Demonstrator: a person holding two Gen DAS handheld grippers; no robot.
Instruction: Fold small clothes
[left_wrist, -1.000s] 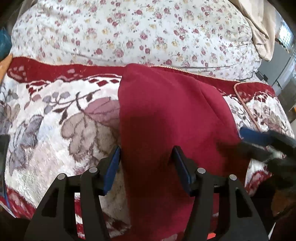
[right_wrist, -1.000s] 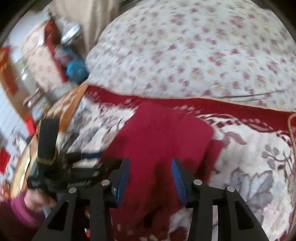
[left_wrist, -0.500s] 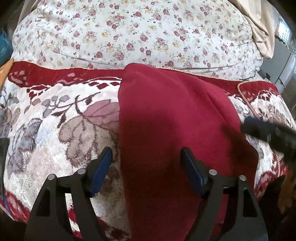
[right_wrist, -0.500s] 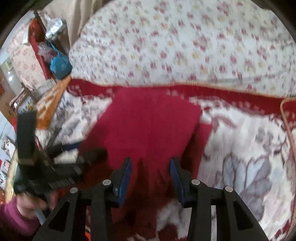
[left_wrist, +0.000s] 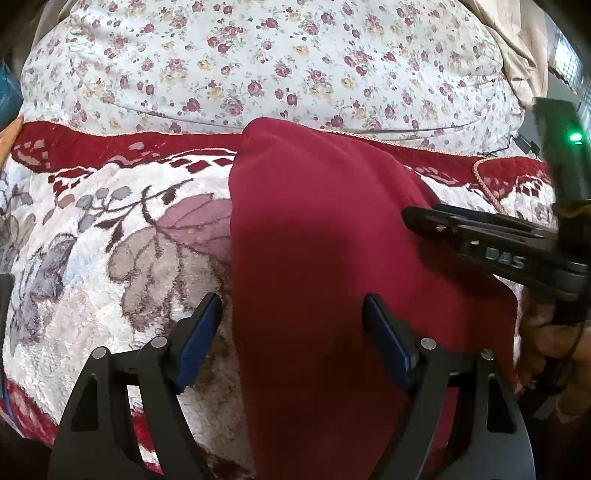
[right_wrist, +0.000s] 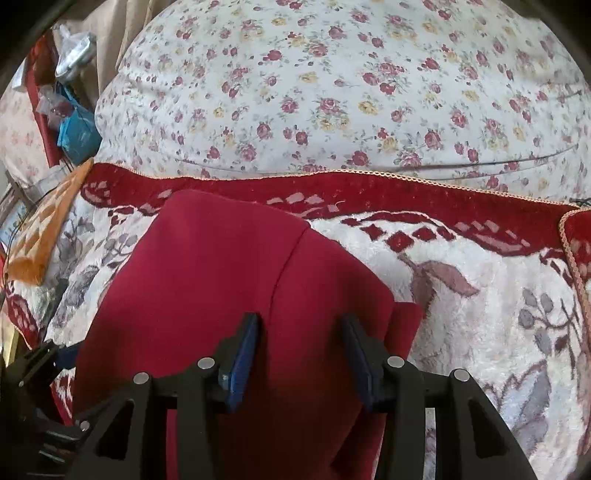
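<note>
A dark red garment (left_wrist: 314, 221) lies folded lengthwise on a plush flowered blanket (left_wrist: 110, 240). My left gripper (left_wrist: 291, 299) is open, its jaws wide apart just above the garment's left edge, with one finger over the blanket and the other over the cloth. In the right wrist view the red garment (right_wrist: 214, 277) shows a seam and a lower layer sticking out at its right. My right gripper (right_wrist: 301, 317) hovers low over that side, its jaws easing apart with cloth beneath them and nothing pinched. The right gripper (left_wrist: 417, 218) reaches in from the right in the left wrist view.
A bulky rose-print duvet (left_wrist: 258, 66) rises behind the blanket's red border (right_wrist: 369, 192). An orange cloth (right_wrist: 40, 236) and a blue bag (right_wrist: 77, 129) sit off the left edge. A hand (left_wrist: 546, 332) holds the right tool.
My left gripper's jaws spread wider and let go of the garment's edge. My right gripper swung in and down over the garment's right side.
</note>
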